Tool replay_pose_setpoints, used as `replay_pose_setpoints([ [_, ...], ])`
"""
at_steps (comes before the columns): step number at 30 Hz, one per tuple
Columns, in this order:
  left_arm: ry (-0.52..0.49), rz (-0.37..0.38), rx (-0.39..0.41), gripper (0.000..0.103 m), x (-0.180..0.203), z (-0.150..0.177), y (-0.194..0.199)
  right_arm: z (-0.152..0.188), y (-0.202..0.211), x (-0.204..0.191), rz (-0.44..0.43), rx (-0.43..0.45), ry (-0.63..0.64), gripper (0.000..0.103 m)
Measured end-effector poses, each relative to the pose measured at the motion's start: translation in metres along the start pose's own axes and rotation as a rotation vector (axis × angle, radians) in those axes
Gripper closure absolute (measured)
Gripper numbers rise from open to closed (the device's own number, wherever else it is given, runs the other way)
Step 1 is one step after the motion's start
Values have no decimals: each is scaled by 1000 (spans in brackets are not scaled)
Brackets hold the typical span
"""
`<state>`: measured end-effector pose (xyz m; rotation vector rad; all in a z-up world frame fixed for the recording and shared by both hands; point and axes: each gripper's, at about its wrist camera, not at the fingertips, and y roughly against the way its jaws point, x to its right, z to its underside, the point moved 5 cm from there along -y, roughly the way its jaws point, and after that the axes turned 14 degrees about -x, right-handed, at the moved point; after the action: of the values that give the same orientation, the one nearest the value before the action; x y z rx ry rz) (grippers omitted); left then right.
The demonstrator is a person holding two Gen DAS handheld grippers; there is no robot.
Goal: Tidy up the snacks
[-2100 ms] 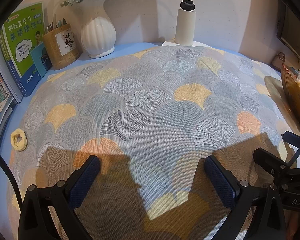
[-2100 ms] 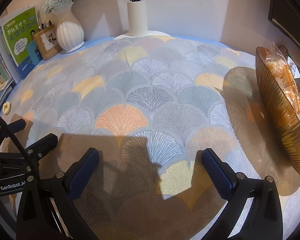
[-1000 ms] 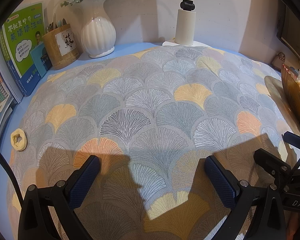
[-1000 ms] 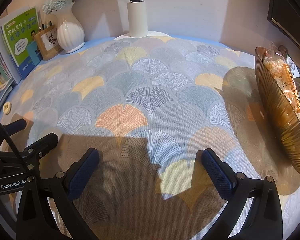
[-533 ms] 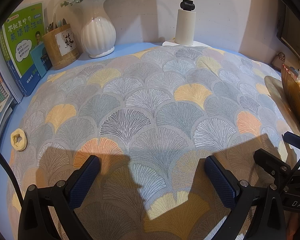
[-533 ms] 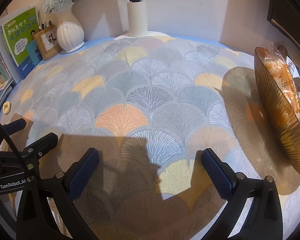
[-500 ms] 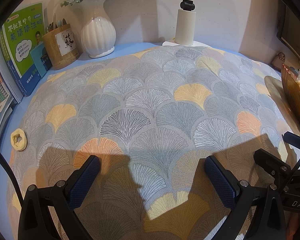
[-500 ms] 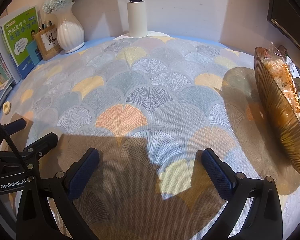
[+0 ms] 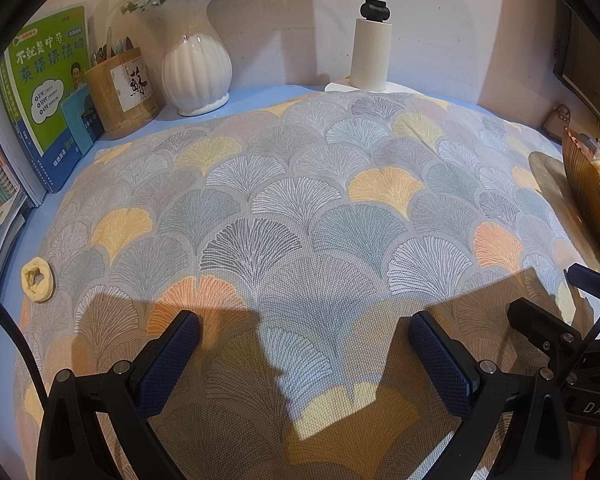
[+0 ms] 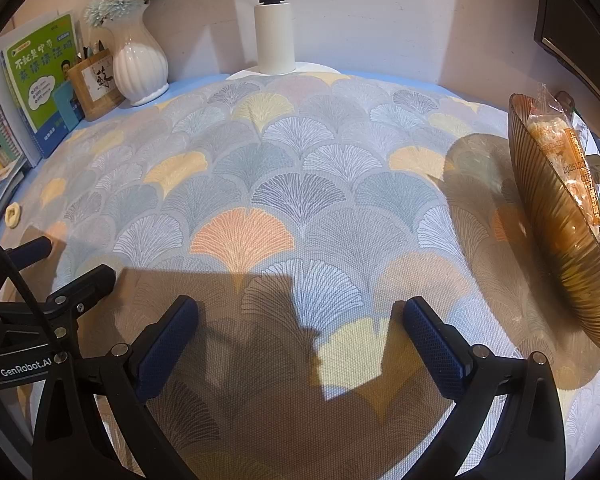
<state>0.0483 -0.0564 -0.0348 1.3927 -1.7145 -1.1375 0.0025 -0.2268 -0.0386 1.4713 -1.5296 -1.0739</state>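
A ribbed amber bowl point(image 10: 556, 236) stands at the table's right edge and holds several wrapped snacks point(image 10: 564, 160). It also shows in the left wrist view point(image 9: 592, 196) at the far right. My left gripper point(image 9: 304, 332) is open and empty, low over the fan-patterned tablecloth point(image 9: 300, 208). My right gripper point(image 10: 300, 320) is open and empty too, left of the bowl. Each gripper shows at the edge of the other's view, the right gripper point(image 9: 572, 300) and the left gripper point(image 10: 68, 264).
At the back stand a white vase point(image 9: 196, 68), a wooden pen holder point(image 9: 120, 92), a white lamp post point(image 9: 372, 52) and books point(image 9: 48, 92) on the left. A small yellow ring point(image 9: 38, 280) lies near the left edge.
The right wrist view has shifted slightly, so the bowl sits a little further left in it. The left gripper has not moved. Both stay open.
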Motion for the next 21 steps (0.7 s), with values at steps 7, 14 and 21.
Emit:
replay_pose_setpoints([
  [7,0,0,0,0,0,0,0,-1,-1,0,4,-2,4,0],
  [14,0,0,0,0,0,0,0,-1,-1,0,3,-2,5,0],
  [21,0,0,-1,0,0,0,0,-1,-1,0,3,-2,5,0],
])
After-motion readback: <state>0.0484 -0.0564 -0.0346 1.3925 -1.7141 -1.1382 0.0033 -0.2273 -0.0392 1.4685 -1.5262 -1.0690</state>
